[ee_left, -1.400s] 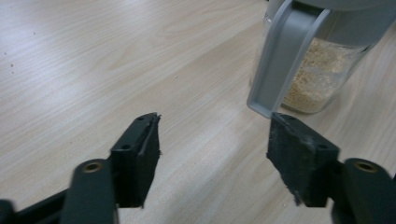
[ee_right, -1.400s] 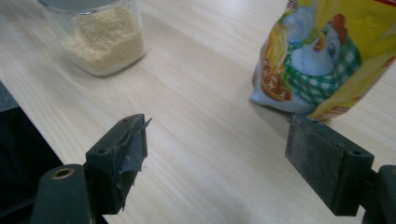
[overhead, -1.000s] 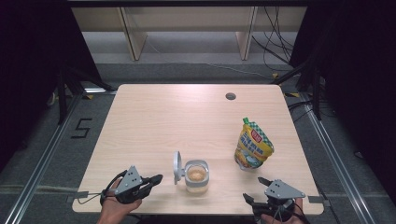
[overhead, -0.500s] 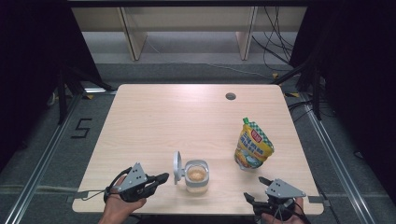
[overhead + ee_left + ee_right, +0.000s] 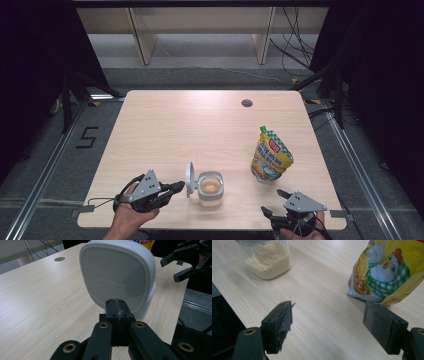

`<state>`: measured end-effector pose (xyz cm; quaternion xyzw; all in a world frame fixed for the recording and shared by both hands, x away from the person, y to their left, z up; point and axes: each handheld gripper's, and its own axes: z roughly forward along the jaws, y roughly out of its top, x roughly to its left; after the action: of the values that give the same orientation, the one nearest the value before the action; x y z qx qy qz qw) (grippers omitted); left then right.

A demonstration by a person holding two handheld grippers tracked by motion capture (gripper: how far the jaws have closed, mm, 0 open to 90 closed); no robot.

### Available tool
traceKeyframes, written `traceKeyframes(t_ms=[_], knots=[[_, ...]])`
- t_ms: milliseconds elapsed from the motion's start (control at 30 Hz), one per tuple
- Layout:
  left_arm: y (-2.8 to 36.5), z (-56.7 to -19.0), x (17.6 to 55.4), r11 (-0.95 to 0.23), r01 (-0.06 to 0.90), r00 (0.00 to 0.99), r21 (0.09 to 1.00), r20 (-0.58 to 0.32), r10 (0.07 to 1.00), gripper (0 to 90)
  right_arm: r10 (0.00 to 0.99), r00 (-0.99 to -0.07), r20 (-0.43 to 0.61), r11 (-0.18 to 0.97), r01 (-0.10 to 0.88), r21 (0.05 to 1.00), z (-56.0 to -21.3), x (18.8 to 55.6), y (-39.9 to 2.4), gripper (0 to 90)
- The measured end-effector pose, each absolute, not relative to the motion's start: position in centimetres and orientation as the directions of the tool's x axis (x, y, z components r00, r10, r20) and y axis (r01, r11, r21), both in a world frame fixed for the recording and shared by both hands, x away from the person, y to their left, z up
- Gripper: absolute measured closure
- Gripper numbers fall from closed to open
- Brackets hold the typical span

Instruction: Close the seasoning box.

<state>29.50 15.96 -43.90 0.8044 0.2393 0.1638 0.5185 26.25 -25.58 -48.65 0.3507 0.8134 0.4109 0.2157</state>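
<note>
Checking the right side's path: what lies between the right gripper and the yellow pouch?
Nothing: bare wooden table runs from the open right gripper to the standing yellow pouch, as the right gripper view shows; the high view agrees.

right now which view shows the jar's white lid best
The left gripper view: the lid stands upright right past the shut left gripper, its outer face plain. The high view shows it edge-on, hinged open beside the jar. The right gripper view shows the jar's grain-filled glass.

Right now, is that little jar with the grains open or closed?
Open. The jar has its white lid flipped up on edge at its left side, and the grains inside show from above.
</note>
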Motion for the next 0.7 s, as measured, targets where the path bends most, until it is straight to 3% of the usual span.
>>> traceKeyframes(t_ms=[700], knots=[[13.4,-43.1,29.8,-0.365,0.182,0.857,0.913,0.035,0.514,89.2,0.743,-0.666,-0.070,0.425,0.389,0.817,-48.7,26.3,-25.6,24.7]])
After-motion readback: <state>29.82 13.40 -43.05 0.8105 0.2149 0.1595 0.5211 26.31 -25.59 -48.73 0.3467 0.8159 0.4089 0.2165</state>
